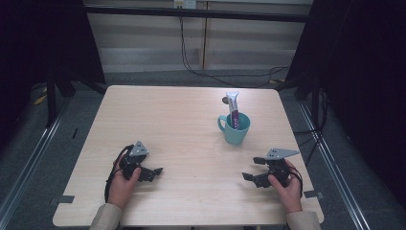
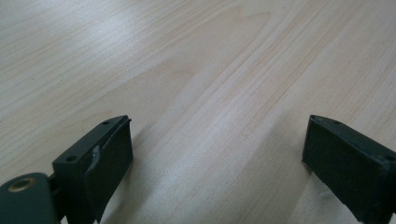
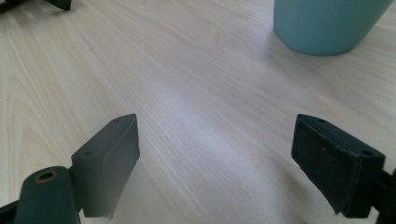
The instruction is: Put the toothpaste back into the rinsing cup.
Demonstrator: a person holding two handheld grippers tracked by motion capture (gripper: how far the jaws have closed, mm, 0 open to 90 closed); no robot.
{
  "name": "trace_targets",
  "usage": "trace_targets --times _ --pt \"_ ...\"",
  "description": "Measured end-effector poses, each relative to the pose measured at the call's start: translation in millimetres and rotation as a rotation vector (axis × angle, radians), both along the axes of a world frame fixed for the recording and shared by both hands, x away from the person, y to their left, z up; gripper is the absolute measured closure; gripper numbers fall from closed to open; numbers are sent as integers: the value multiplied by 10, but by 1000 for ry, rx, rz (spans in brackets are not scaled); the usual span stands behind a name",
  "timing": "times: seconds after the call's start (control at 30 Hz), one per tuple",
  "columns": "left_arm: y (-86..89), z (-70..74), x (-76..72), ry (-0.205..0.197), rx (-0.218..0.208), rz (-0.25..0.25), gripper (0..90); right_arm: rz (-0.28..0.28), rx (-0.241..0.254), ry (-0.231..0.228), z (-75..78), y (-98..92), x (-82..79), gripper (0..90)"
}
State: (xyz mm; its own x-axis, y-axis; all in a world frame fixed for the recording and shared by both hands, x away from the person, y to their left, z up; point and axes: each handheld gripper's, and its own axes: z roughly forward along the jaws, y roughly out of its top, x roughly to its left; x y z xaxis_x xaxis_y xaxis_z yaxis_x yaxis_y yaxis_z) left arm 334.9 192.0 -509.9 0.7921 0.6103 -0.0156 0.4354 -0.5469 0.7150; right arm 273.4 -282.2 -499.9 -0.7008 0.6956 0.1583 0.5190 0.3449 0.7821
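A teal mug (image 1: 234,129) stands on the right half of the light wooden table (image 1: 182,110), handle to the left. A white and purple tube (image 1: 233,108) stands upright inside it. My left gripper (image 1: 153,173) rests low near the front left, jaws pointing right; in its own view the left gripper (image 2: 217,135) is open over bare wood. My right gripper (image 1: 251,167) sits at the front right, jaws pointing left, a short way in front of the mug. In its own view the right gripper (image 3: 215,135) is open and empty, with the mug (image 3: 322,25) ahead at the upper right.
A small dark round object (image 1: 224,100) lies on the table just behind the mug. Black stand legs (image 1: 50,96) flank the table on both sides, and cables (image 1: 230,74) trail on the floor beyond the far edge. Bare tabletop lies between the grippers.
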Motion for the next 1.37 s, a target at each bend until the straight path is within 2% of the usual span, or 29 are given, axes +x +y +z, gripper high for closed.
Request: trace_targets --times 0.47,0.63,0.8,1.37 --pt "0 0 0 0 0 0 81 8 -121 1 -92 -30 -83 148" --pt "0 0 0 0 1 0 80 12 -130 -6 -103 -40 -99 149" --pt "0 0 0 0 0 0 80 13 -164 -20 -105 -33 -121 142" --pt "0 -1 0 -1 1 -1 79 17 -166 -19 -109 -36 -117 136"
